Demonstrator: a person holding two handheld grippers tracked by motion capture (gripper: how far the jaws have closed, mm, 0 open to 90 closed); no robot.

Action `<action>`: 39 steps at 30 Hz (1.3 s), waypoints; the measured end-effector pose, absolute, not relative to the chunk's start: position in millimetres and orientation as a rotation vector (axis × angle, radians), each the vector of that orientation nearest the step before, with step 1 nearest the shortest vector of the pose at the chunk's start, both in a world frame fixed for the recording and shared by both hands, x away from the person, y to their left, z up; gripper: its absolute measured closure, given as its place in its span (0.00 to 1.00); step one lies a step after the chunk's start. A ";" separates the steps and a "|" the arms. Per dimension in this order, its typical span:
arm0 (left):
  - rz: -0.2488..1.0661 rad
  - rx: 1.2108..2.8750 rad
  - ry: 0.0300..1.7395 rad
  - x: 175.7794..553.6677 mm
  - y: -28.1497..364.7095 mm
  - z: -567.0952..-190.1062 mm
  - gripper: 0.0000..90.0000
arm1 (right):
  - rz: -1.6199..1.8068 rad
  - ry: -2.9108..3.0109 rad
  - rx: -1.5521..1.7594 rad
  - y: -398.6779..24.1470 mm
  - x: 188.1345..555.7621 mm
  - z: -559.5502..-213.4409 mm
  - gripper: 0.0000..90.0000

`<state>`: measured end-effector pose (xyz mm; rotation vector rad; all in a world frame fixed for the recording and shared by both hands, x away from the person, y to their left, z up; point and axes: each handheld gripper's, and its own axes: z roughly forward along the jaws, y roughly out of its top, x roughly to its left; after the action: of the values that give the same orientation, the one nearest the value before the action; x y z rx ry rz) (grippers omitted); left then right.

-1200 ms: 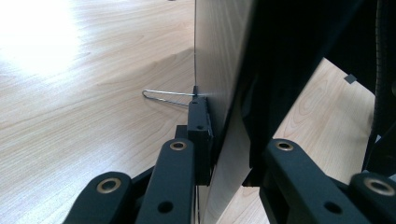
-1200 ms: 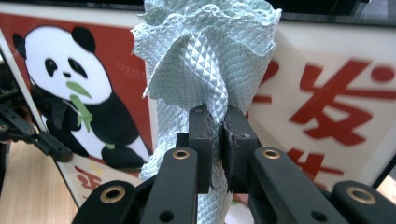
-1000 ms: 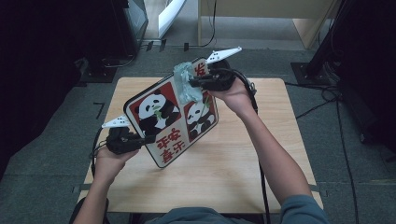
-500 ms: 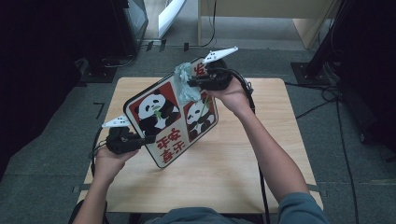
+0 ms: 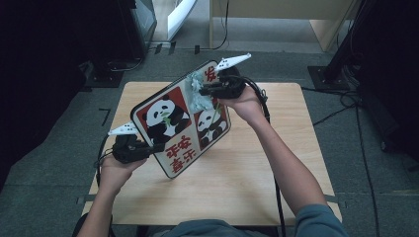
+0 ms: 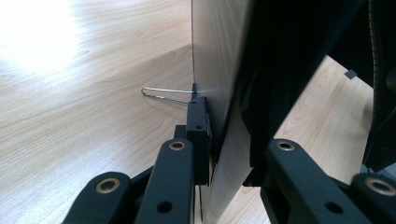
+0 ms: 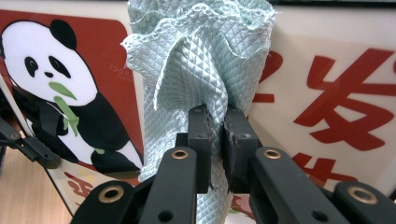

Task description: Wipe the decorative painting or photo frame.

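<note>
The left gripper (image 5: 148,147) pinches the lower left edge of the panda picture board (image 5: 170,126), its 2 jaws closed on the panel's thickness, 1 pad on the wooden back beside a wire hanger (image 6: 166,95), the other on the printed face. That grip props the board tilted above the table (image 5: 276,177), face up, likely so it holds firm against rubbing. Further right, the right gripper (image 5: 205,90) is clamped tight on a bunched pale green cloth (image 7: 201,60), which fans out beyond its fingertips and presses on the board's upper face between the pandas and the red characters, apparently for wiping
</note>
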<state>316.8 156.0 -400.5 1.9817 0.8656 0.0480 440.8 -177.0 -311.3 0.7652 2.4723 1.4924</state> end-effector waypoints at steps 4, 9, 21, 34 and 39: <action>0.047 1.983 0.865 316.8 156.2 -400.5 0.88 | 1.491 2.471 0.766 -177.1 439.2 -315.5 0.93; 0.047 1.984 0.863 316.6 156.1 -400.5 0.88 | 1.488 2.479 0.774 -178.0 437.6 -322.3 0.93; 0.044 1.983 0.863 316.7 156.1 -400.5 0.88 | 1.488 2.492 0.794 -181.1 434.8 -336.7 0.92; 0.043 1.985 0.861 316.7 156.1 -400.3 0.87 | 1.485 2.505 0.804 -184.1 432.1 -352.3 0.92; 0.043 1.984 0.861 316.7 156.0 -400.3 0.87 | 1.469 2.514 0.797 -184.6 431.0 -357.7 0.92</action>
<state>316.7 156.0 -400.3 1.9842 0.8608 0.0426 431.0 -184.6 -357.7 0.7965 2.5144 1.4685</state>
